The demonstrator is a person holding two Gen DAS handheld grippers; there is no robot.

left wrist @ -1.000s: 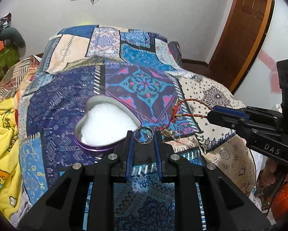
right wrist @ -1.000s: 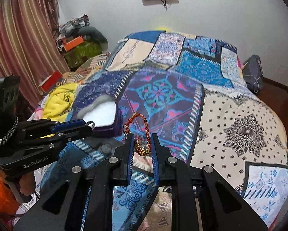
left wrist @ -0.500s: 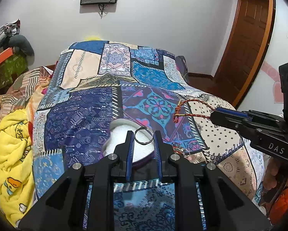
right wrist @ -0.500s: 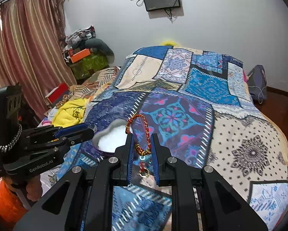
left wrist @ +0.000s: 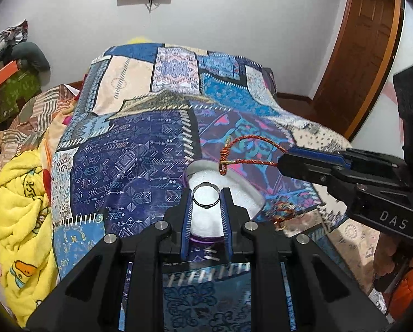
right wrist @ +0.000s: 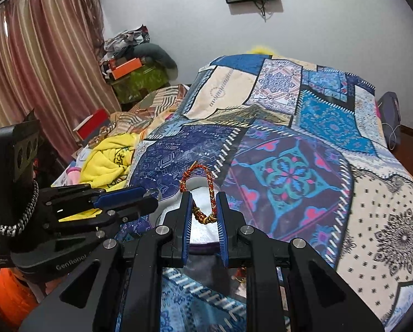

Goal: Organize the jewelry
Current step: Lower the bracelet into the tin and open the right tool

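Note:
My left gripper is shut on a silver ring and holds it above a heart-shaped box with white padding and a purple wall, which sits on the patchwork bedspread. My right gripper is shut on a red and gold braided bracelet and holds it above the same box. The right gripper enters the left wrist view from the right, with the bracelet loop over the box's far rim. The left gripper shows in the right wrist view at the left.
Another red and gold piece of jewelry lies on the bedspread right of the box. A yellow blanket is bunched at the bed's left side. A wooden door stands at the right. Clutter is piled near the curtain.
Both grippers have moved forward and up over the box, each still holding its piece. The box now lies directly beneath the ring and the bracelet.

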